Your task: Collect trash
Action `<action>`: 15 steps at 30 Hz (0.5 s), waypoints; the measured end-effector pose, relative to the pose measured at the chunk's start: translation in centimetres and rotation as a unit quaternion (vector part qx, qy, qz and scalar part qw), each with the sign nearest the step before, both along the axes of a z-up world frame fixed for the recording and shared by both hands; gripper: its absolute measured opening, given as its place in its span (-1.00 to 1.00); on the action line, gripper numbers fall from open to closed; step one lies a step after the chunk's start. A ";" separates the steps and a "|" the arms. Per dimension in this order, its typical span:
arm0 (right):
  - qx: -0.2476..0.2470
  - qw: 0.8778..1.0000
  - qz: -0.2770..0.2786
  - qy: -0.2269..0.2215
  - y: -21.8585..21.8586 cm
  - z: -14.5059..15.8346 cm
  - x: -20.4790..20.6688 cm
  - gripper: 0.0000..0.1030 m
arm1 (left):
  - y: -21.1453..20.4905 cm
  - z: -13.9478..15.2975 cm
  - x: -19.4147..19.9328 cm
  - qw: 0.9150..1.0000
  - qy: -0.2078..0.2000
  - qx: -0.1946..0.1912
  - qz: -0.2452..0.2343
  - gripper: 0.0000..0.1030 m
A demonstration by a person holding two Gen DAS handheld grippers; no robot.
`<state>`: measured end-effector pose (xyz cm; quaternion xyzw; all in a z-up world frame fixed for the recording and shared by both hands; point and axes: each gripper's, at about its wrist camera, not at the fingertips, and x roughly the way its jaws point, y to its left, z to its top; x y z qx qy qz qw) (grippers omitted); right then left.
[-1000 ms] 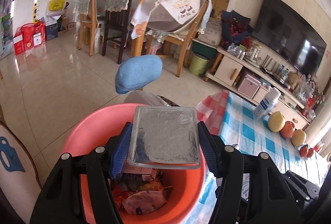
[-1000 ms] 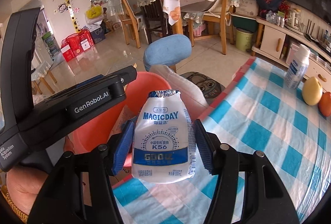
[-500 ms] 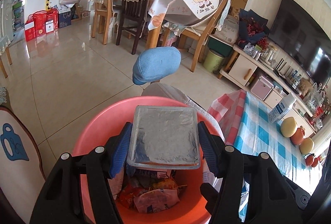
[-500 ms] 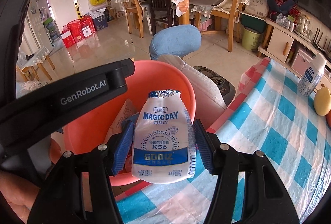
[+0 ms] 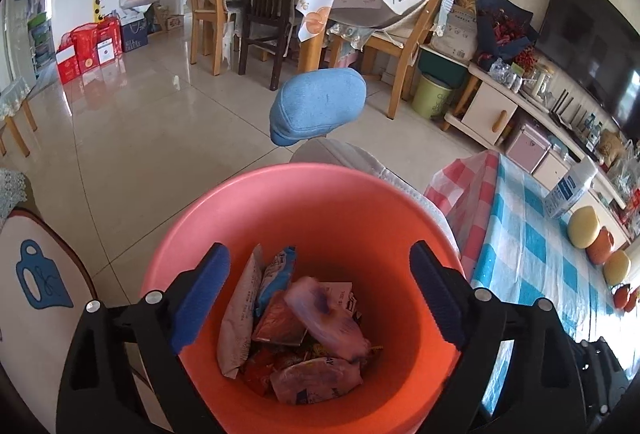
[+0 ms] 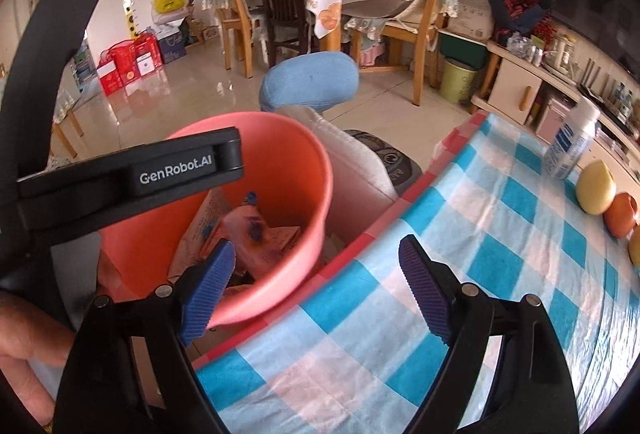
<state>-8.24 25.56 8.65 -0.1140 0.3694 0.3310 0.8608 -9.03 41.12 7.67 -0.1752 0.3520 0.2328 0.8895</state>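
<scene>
An orange-pink trash bucket (image 5: 320,201) stands beside the table and holds several wrappers and pouches (image 5: 304,338). My left gripper (image 5: 320,298) is open and empty right above the bucket's mouth. My right gripper (image 6: 316,290) is open and empty over the table's left edge, next to the bucket (image 6: 288,169). A blurred pale pouch (image 6: 248,230) lies among the trash in the bucket. The left gripper's black body (image 6: 128,177) crosses the right wrist view.
A blue-and-white checked tablecloth (image 6: 460,274) covers the table at right, with a white bottle (image 6: 568,145) and several fruits (image 6: 596,185) at its far edge. A blue-cushioned chair (image 5: 316,109) stands behind the bucket. Dining chairs and a TV cabinet stand farther back.
Both grippers opened. The silver foil packet left the left gripper and the white yogurt pouch left the right gripper; both are gone from the jaws, with trash now moving in the bucket.
</scene>
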 end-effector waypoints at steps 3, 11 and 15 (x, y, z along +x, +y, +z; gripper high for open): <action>0.001 1.000 -0.022 -0.004 -1.8 0.2 -0.1 0.65 | -1.0 0.1 0.4 1.000 0.004 0.013 -0.012 0.81; 0.003 0.997 -0.077 -0.006 -6.9 0.4 -0.2 0.75 | -3.9 0.4 1.1 0.998 0.010 0.052 -0.039 0.83; 0.003 0.996 -0.090 -0.005 -8.9 0.4 -0.4 0.76 | -5.3 0.5 1.5 0.996 0.010 0.065 -0.055 0.84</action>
